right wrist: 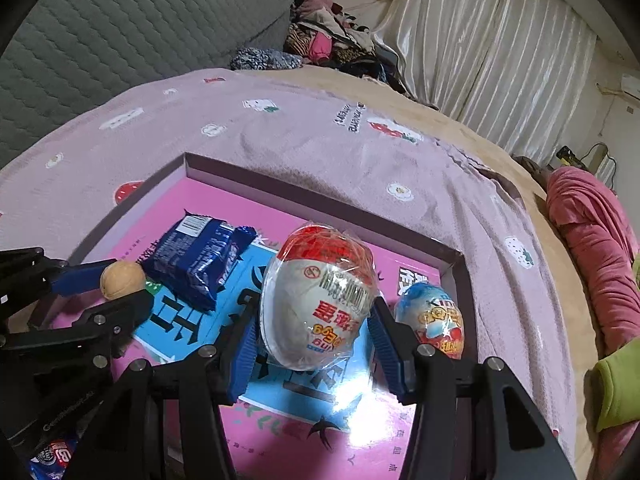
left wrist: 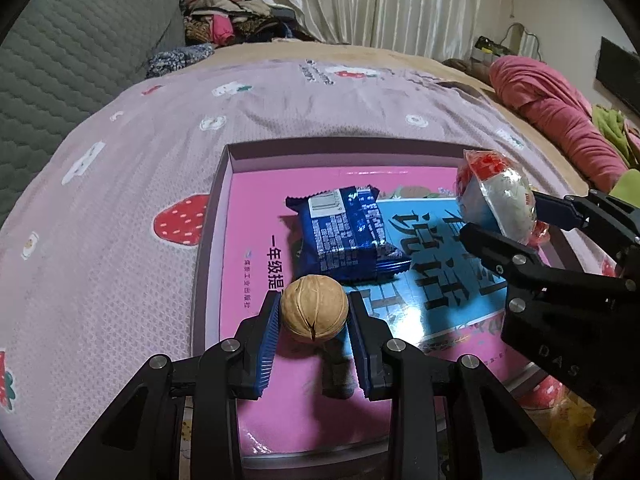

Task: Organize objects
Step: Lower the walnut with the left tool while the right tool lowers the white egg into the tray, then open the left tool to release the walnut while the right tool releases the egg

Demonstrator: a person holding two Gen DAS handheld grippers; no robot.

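Observation:
My left gripper (left wrist: pixel 314 312) is shut on a tan walnut (left wrist: pixel 314 309), held just above the pink floor of a shallow box (left wrist: pixel 224 184). The same walnut (right wrist: pixel 122 280) shows at the left of the right wrist view. My right gripper (right wrist: pixel 314 324) is shut on a white and red wrapped egg (right wrist: pixel 318 298), hanging over the box's right side; that egg (left wrist: pixel 496 200) also appears at the right of the left wrist view. A blue snack packet (left wrist: pixel 344 236) lies in the box's middle. A second, blue-topped egg (right wrist: pixel 434 320) rests in the box's right corner.
The box sits on a lilac strawberry-print blanket (left wrist: pixel 120 184) over a bed. A grey quilted cushion (left wrist: pixel 60 60) and a pile of clothes (left wrist: pixel 228 12) lie behind. A pink bundle (right wrist: pixel 592 240) lies at the right. Another blue packet (right wrist: pixel 52 456) is at the lower left.

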